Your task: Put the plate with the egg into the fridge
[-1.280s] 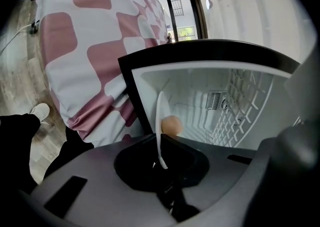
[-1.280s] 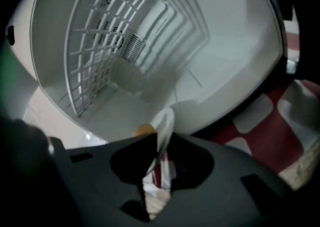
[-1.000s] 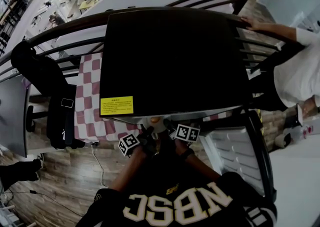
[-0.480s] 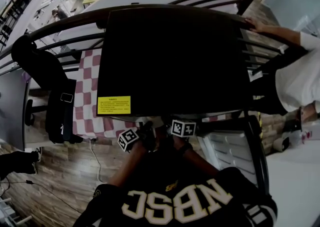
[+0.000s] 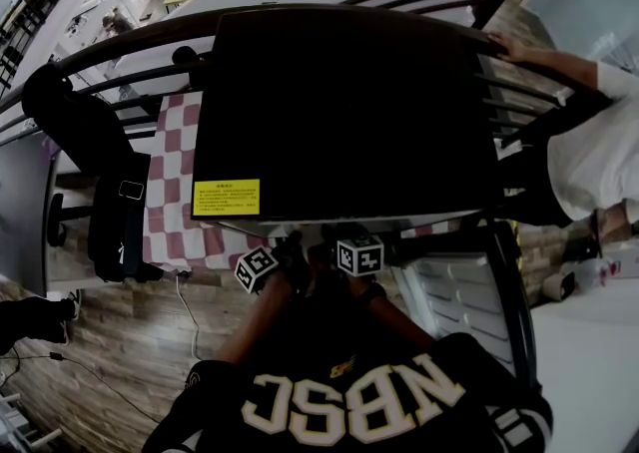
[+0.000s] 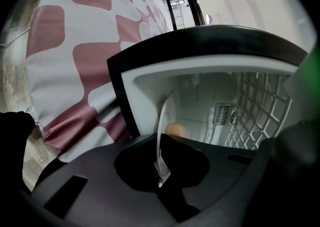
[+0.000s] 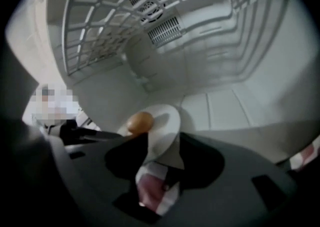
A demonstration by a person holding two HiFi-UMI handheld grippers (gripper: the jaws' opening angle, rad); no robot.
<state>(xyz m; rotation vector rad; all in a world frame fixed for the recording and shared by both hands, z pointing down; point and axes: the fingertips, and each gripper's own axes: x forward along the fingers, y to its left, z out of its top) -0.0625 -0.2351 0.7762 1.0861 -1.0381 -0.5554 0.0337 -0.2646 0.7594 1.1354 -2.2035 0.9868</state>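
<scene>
Inside the white fridge (image 7: 215,46), just past the doorway: plate (image 7: 162,121) with egg (image 7: 139,122), low over the floor, touching or not hard to tell.

Clamped by its near rim in the left gripper (image 6: 161,176), jaws tight on it. Let go by the right gripper (image 7: 162,168), jaws just spread wide, rim between them, pads off. Lying straight ahead of both, reaching deeper inward; likely for the left alone to lower and release.

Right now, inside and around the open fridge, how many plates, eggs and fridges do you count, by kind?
plate: 1
egg: 1
fridge: 1
Total: 3
</scene>
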